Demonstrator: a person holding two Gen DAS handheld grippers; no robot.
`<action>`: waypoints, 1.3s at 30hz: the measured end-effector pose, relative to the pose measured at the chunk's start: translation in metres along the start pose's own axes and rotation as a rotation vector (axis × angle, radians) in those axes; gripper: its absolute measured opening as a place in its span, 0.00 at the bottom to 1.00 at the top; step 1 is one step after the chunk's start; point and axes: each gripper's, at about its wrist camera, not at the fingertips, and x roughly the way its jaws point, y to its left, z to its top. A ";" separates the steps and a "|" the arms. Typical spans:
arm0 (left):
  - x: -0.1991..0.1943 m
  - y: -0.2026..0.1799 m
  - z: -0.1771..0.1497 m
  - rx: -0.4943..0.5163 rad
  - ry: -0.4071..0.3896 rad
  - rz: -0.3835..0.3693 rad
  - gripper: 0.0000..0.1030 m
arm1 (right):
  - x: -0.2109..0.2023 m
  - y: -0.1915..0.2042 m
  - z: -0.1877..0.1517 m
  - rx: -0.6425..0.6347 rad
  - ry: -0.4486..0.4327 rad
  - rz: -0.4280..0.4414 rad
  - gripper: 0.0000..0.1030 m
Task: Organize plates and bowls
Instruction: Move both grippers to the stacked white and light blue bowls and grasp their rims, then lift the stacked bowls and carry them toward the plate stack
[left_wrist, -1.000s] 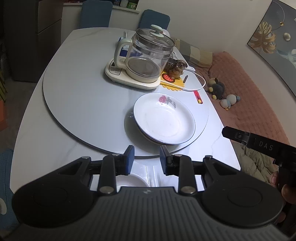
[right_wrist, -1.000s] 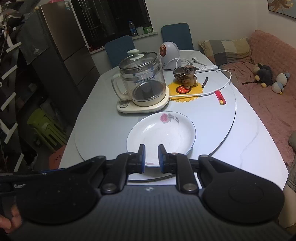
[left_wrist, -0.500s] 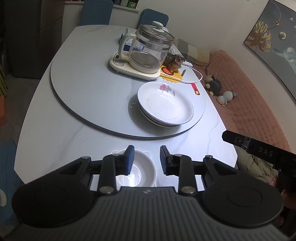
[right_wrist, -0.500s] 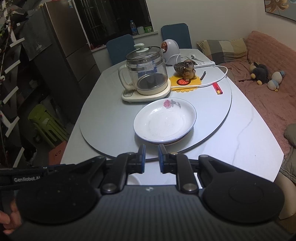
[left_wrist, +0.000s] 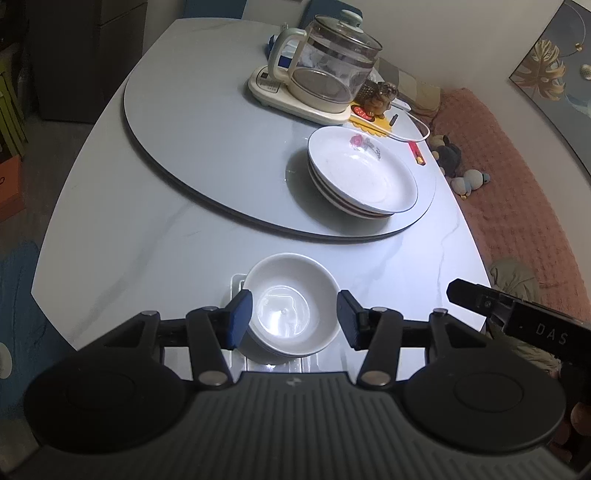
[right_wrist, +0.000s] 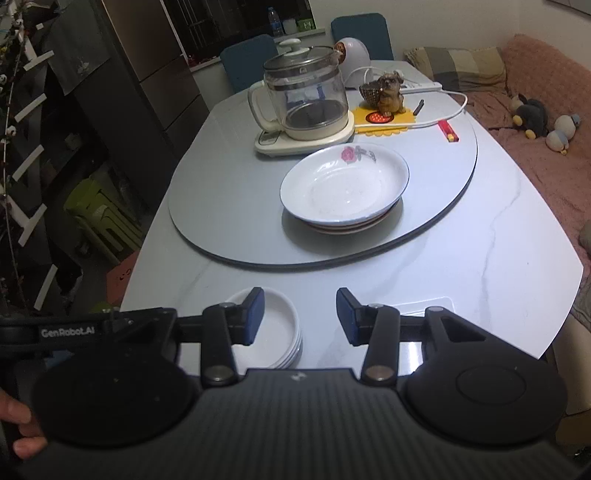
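Now both grippers sit farther back toward the near edge of the table (left_wrist: 122, 236) than a second ago, and lower, so the bowls (left_wrist: 291, 306), barely visible then, show fully. The fingers of both have just been opening. The left gripper (left_wrist: 293, 319) stands about half open with the bowls between its fingers; the left pad (left_wrist: 240, 317) looks close to the rim, but I cannot tell whether it touches, and the right pad stands clear. The right gripper (right_wrist: 299, 314) is also partly open, with nothing between its fingers; the bowls (right_wrist: 273, 332) lie just left of its gap, behind its left finger.

The bowls are stacked upright, mouths up, on a clear tray (left_wrist: 236, 284) at the near edge. The plates (left_wrist: 364, 173) are stacked upright too, near the right rim of the turntable (left_wrist: 207, 147), in front of the kettle (left_wrist: 325, 70). Being round, neither stack has a long axis.
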 end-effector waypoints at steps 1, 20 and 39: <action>0.003 0.002 0.000 -0.005 0.009 -0.001 0.55 | 0.003 -0.001 -0.002 0.005 0.011 0.004 0.44; 0.092 0.048 -0.006 -0.060 0.113 -0.007 0.54 | 0.105 0.000 -0.023 0.060 0.183 0.022 0.44; 0.149 0.050 -0.017 -0.003 0.172 -0.087 0.27 | 0.144 -0.002 -0.048 0.076 0.229 0.008 0.17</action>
